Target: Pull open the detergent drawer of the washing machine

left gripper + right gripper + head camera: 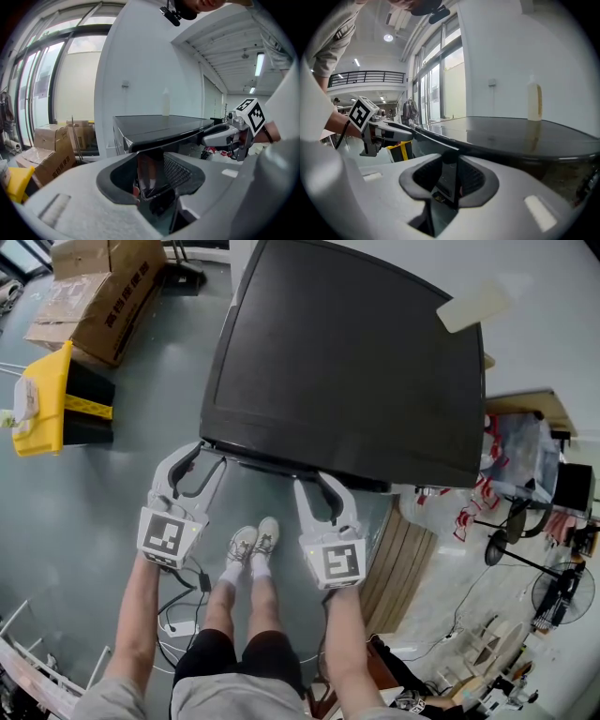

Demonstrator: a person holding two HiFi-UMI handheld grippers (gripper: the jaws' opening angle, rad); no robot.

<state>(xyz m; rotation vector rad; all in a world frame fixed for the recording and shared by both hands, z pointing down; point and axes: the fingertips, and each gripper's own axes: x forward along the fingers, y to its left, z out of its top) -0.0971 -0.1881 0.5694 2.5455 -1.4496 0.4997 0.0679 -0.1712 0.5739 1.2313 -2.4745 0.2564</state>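
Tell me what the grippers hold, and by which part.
Left gripper and right gripper are closing on the washing machine's dark front panel under its top; firm contact cannot be told.

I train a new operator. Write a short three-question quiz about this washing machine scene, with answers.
1. Choose one. The pale upright plastic bottle stands: A on the floor; B on the glossy black top of the washing machine; C in a hand.
2. True or false: the yellow plastic object lies at the person's right.
3. What is between the jaws of the left gripper and of the right gripper?
Key: 1 B. 2 False: the yellow plastic object is at the left. 3 The machine's dark front panel; both pairs of jaws are closing on it.
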